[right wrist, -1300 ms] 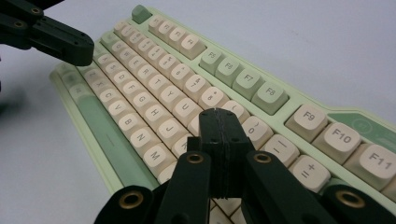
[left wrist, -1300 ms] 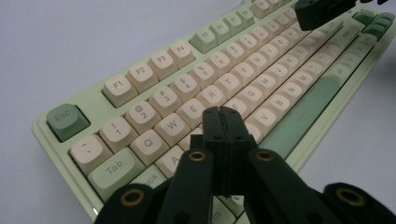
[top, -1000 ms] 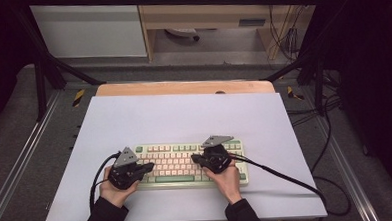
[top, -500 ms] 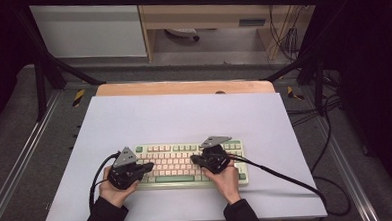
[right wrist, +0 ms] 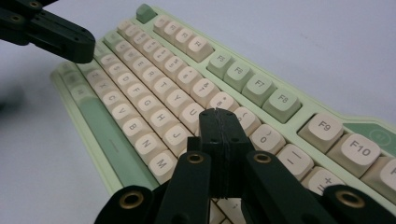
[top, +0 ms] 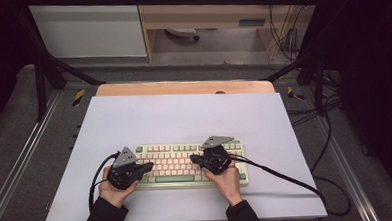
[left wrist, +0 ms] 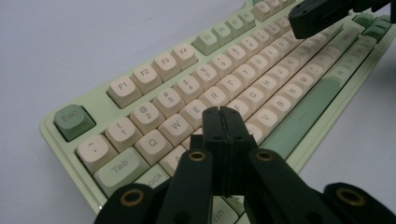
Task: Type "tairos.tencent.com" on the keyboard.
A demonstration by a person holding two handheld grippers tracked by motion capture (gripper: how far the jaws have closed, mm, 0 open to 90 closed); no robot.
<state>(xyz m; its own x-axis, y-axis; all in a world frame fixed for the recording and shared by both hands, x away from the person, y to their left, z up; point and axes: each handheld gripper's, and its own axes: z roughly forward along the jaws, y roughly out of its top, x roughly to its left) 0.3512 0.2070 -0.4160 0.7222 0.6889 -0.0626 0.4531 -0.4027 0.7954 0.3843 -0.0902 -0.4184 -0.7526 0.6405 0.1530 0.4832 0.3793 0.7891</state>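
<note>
A: What's the biggest thing in the scene?

B: The table (top: 184,116), covered by a pale lavender-white sheet, with a strip of bare wood along its far edge. Dark floor and a metal frame surround it.

A: And on the table?

B: A keyboard (top: 176,161) with a mint-green case and cream keys. It lies near the near edge, roughly in the middle between left and right, long side across the table.

A: Where are the person's hands?

B: Both come in from the near side. The left hand (top: 115,189) holds the left gripper (top: 149,166) over the left end of the keyboard. The right hand (top: 227,181) holds the right gripper (top: 192,160) over the right-of-centre part. The two tips point inward, toward each other, with a stretch of keys between them.

A: Are the jaws apart?

B: No. In the left gripper view the left gripper (left wrist: 223,116) has its two black jaws pressed flat together, nothing between them. The tip sits over the letter rows, just near of the W and E keys. Whether it touches a key I cannot tell.

A: And the other one?

B: The same. In the right gripper view the right gripper (right wrist: 218,116) is clenched tight on nothing, its tip over the keys just right of J. Contact is hidden there too.

A: Anything smaller?

B: A green Esc key (left wrist: 74,122) at the keyboard's far left corner.
</note>
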